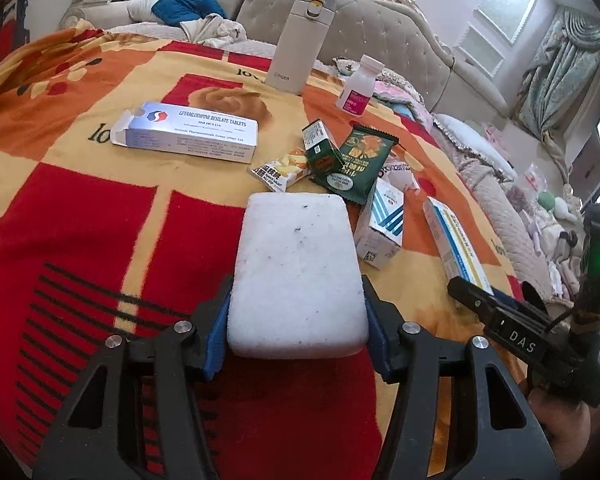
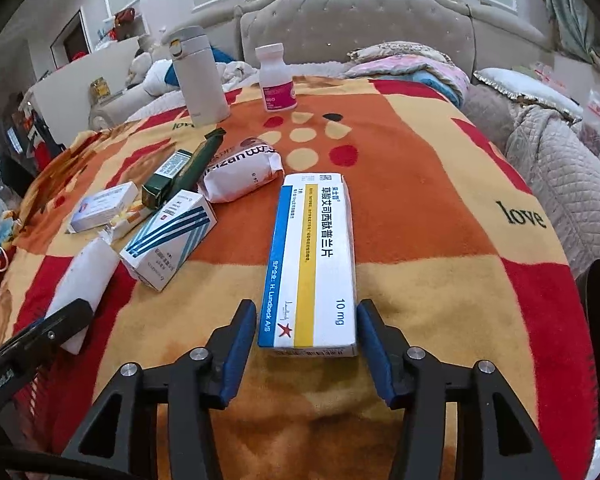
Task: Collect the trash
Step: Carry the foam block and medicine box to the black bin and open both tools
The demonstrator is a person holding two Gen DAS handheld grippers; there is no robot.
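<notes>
A white foam block (image 1: 296,276) lies on the red and orange blanket (image 1: 100,220), and my left gripper (image 1: 298,332) is shut on its near end with both blue pads against its sides. A long white medicine box (image 2: 312,264) with blue and yellow stripes lies lengthwise before my right gripper (image 2: 306,340), whose pads sit against the box's near end on either side. In the left wrist view that same box (image 1: 456,240) lies at the right with the right gripper (image 1: 500,320) at its near end. The right wrist view has the foam block (image 2: 84,280) at lower left.
Loose packaging lies mid-blanket: a silver tablet box (image 1: 188,132), a green packet (image 1: 356,164), a small green box (image 1: 320,144), a snack wrapper (image 1: 280,172), a blue-striped box (image 2: 172,236) and a white packet (image 2: 240,176). A thermos (image 2: 198,76) and pill bottle (image 2: 276,80) stand by the headboard.
</notes>
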